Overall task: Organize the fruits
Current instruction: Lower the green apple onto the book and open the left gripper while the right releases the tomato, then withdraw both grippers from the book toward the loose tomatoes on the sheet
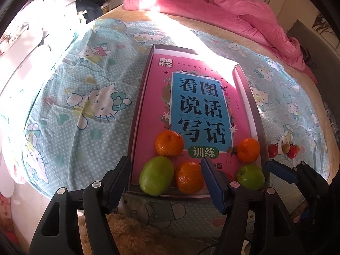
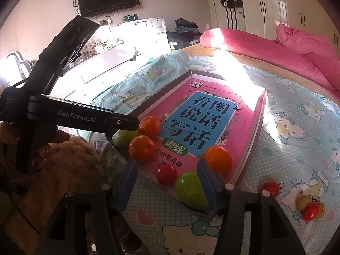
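Two grippers, each held by a person, hover over the near end of a shallow box (image 1: 250,97) that lies on a bed with a cartoon-cat bedsheet (image 1: 70,110). A pink book (image 1: 191,110) lies flat in the box, and fruit sits on it.

Seen from the left wrist, the left gripper (image 1: 165,182) has its fingers spread, pressing nothing. Between them, at the near edge of the box, lie a large green fruit (image 1: 156,176) and an orange (image 1: 189,176), touching each other. Another orange (image 1: 169,143) sits just behind them. At the right side of the box are a third orange (image 1: 248,150) and a smaller green fruit (image 1: 250,177).

From the right wrist, the right gripper (image 2: 167,188) also stands with fingers spread. A red tomato (image 2: 166,173) lies between them inside the box; that smaller green fruit sits against the right finger, and contact cannot be told.

Outside the box, on the sheet to its right, lie more small tomatoes (image 2: 270,188), red and yellowish.
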`<state>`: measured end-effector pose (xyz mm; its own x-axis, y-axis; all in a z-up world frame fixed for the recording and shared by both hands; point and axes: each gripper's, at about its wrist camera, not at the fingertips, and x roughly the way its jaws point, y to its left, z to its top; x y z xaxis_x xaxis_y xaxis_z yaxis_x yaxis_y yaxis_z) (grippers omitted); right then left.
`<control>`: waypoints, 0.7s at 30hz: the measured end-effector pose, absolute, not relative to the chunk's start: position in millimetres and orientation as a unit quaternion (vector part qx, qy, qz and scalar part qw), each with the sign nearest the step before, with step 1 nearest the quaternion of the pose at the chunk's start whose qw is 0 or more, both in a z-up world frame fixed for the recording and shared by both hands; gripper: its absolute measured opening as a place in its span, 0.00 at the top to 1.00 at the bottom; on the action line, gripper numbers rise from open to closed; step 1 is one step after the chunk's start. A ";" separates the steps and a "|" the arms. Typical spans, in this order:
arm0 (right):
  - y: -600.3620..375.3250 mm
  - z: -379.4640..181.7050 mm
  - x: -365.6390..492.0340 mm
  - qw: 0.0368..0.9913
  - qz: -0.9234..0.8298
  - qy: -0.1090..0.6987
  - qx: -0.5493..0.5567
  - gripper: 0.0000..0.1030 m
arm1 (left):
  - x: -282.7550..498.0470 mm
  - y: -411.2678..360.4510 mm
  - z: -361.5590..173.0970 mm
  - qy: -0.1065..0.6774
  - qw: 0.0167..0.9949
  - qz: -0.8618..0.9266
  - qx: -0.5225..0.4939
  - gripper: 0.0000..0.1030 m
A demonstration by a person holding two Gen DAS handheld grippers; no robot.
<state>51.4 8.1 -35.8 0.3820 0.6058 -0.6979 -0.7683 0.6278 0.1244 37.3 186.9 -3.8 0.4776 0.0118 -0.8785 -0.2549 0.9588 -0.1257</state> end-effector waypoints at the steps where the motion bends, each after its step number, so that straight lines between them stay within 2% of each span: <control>1: 6.8 -34.6 51.2 0.826 0.416 0.365 -0.109 0.42 | 36.5 186.3 -1.6 0.503 0.852 0.080 -0.120 0.32; 6: 0.2 -25.7 47.7 0.835 0.416 0.346 -0.100 0.35 | 33.4 186.5 6.2 0.491 0.857 0.082 -0.129 0.31; 7: -0.7 -23.9 47.1 0.837 0.415 0.342 -0.099 0.33 | 32.8 186.9 7.6 0.489 0.858 0.083 -0.132 0.30; 8: -1.9 -22.2 46.6 0.839 0.415 0.339 -0.098 0.32 | 32.6 187.5 8.7 0.487 0.859 0.085 -0.135 0.23; 9: -2.3 -20.8 46.5 0.839 0.415 0.338 -0.097 0.31 | 32.0 187.9 10.5 0.483 0.860 0.089 -0.138 0.22; 21: -16.4 -5.3 44.8 0.852 0.405 0.320 -0.088 0.30 | 33.2 166.1 31.4 0.462 0.874 0.076 -0.129 0.22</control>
